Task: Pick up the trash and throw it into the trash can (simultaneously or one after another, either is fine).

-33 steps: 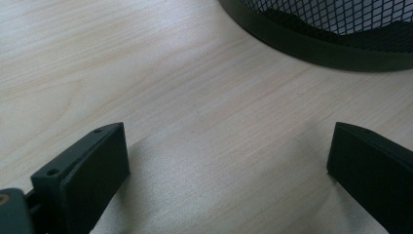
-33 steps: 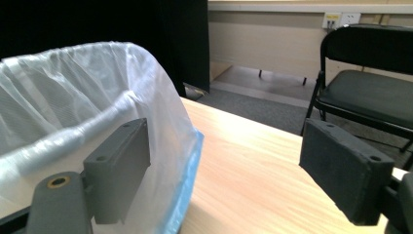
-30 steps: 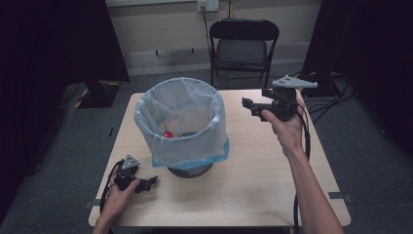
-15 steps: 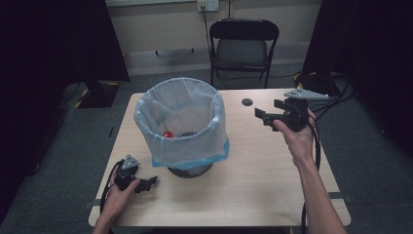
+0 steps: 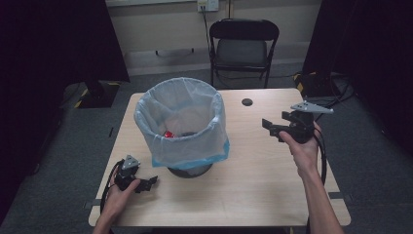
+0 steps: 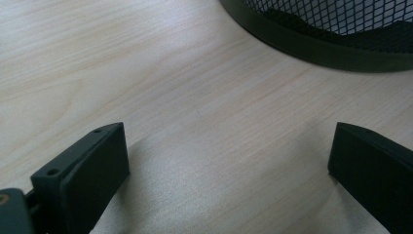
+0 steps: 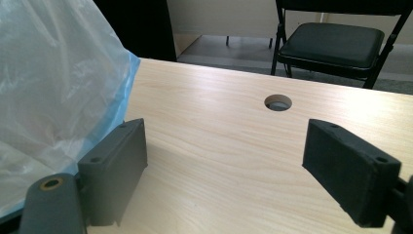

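Observation:
A black mesh bin (image 5: 190,169) lined with a pale blue plastic bag (image 5: 181,122) stands left of the table's middle; something red (image 5: 168,134) lies inside it. My left gripper (image 5: 152,182) rests low on the table by the bin's foot, jaws wide open and empty; the bin's black base rim (image 6: 316,46) shows just beyond the jaws in the left gripper view. My right gripper (image 5: 271,128) hovers above the table's right side, open and empty, pointing toward the bag (image 7: 48,87).
The wooden table (image 5: 253,185) has a round cable hole (image 5: 247,102) near its far edge, also seen ahead of the right jaws as a hole (image 7: 278,103). A black folding chair (image 5: 242,44) stands behind the table. Cables trail off the right edge.
My right gripper has drawn back from above the bin toward the right and lowered. The left gripper has stayed where it was.

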A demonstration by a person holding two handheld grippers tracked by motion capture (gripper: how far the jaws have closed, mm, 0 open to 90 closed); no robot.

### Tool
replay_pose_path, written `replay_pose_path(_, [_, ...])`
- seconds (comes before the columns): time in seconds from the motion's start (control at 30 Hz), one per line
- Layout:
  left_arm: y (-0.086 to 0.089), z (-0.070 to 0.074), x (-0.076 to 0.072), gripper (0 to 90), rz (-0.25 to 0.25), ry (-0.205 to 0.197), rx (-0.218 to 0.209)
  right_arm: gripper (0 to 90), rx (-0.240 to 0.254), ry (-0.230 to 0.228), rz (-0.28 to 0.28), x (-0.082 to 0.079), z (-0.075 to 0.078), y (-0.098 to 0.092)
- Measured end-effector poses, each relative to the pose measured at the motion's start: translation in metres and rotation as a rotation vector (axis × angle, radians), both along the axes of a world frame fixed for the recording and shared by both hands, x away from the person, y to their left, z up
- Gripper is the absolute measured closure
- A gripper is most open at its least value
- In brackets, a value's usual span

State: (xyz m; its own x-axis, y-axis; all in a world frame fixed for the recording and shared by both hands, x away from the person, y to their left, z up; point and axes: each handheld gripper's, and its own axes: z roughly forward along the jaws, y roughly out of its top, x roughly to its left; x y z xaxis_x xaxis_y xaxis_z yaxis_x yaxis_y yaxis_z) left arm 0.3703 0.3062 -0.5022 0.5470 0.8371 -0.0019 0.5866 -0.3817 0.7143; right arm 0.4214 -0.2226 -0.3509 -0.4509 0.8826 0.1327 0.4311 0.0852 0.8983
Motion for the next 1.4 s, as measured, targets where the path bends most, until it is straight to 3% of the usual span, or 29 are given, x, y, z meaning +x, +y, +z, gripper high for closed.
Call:
replay_pose_path(0.13, [0.0,0.0,0.0,0.6,0.0,0.0,0.0,16.8,-0.025,0.016,-0.01,-0.002,-0.011,0.0])
replay_pose_path(0.2, [0.0,0.0,0.0,0.6,-0.001,0.0,0.001,17.2,-0.037,0.003,-0.038,-0.005,-0.017,-0.002])
replay_pose_path(0.8, [0.0,0.0,0.0,0.6,0.0,0.0,0.0,17.2,-0.039,0.137,-0.056,-0.016,-0.077,-0.014])
replay_pose_path(1.0, [0.0,0.0,0.0,0.6,0.0,0.0,0.0,17.5,-0.07,0.184,-0.069,-0.023,-0.099,-0.016])
replay_pose_path(1.13, [0.0,0.0,0.0,0.6,0.0,0.0,0.001,18.3,-0.122,0.215,-0.069,-0.029,-0.118,-0.014])
replay_pose_path(1.4, [0.0,0.0,0.0,0.6,0.001,0.0,0.0,18.0,-0.179,0.273,-0.097,-0.033,-0.134,-0.016])
